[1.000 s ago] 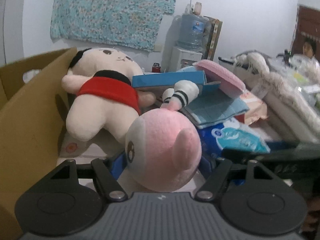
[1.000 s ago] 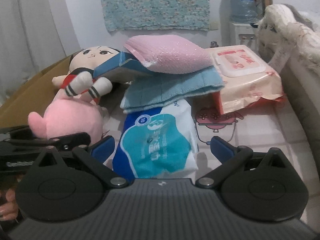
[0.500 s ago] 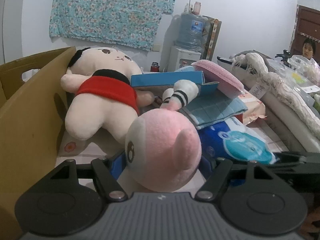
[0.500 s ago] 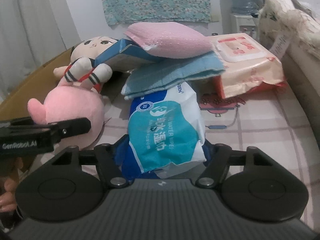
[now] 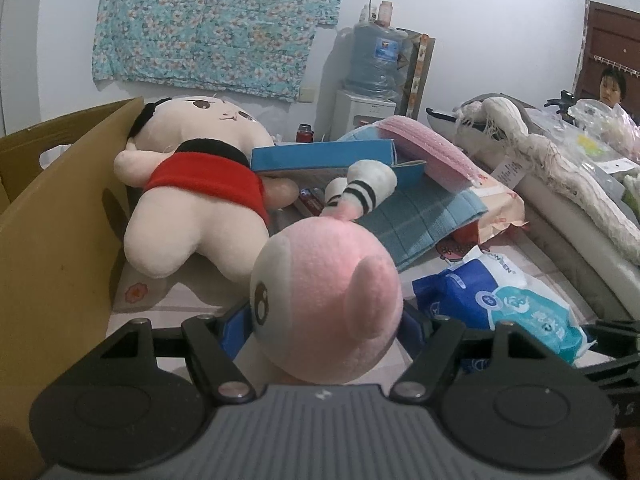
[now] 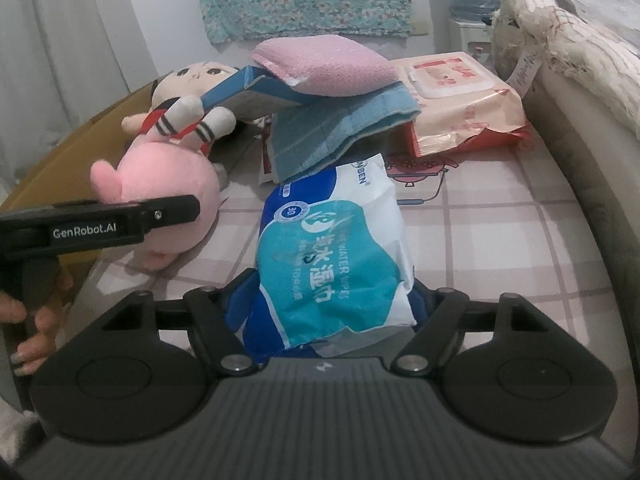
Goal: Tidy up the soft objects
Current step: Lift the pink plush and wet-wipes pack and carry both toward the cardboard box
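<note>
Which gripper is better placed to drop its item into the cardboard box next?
Left. The left gripper already clamps the pink plush, and the cardboard box stands directly on its left. The right gripper holds the wipes pack farther away.

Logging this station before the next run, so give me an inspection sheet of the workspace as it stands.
Surface: checked tablecloth, crowded at the back.
Job's things: pink plush between left gripper's fingers; wet-wipes pack between right gripper's fingers; doll plush lying against cardboard box.
Clutter: blue carton, pink pad, blue towel, orange wipes pack.
Grippers: left gripper shut on plush; right gripper shut on pack.
Cables: nothing seen.
Surroundings: water dispenser, floral cloth, bystander.
</note>
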A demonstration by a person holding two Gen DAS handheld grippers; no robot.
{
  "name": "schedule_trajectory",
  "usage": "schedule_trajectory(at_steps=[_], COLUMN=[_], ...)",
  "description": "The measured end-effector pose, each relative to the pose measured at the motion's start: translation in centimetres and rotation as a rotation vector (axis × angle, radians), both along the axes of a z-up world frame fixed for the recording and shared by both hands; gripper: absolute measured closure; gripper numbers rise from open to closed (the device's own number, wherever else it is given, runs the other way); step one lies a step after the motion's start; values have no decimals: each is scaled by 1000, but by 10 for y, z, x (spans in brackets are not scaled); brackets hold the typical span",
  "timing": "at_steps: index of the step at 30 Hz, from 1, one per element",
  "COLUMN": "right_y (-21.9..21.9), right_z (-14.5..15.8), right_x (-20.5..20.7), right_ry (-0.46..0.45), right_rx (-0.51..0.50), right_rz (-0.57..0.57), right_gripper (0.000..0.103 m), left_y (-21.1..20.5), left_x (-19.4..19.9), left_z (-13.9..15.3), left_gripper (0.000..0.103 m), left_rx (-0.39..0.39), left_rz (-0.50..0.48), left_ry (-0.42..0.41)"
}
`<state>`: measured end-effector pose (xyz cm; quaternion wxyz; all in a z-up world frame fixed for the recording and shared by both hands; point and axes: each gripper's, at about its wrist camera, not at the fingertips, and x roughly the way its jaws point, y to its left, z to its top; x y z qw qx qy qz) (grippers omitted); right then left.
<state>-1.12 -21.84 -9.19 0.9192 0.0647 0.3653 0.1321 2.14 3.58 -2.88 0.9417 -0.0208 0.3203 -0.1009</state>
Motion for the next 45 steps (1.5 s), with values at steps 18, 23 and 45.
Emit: schedule_trajectory(at_steps=[18, 23, 45], right_y=[5, 5, -19], right_z=[-2, 1, 42], right_x=[-28, -51, -78], right_ry=[-44, -68, -179], right_rx=[-44, -23, 168], right_rz=[-37, -46, -78], right_gripper=[35, 35, 35], left_y=[-10, -15, -22], left_x=[-9, -20, -67], left_z=[4, 12, 50], left_gripper=[32, 32, 32], left_rx=[55, 98, 174], left_rz=[-42, -42, 7], left_ry=[-37, -105, -295])
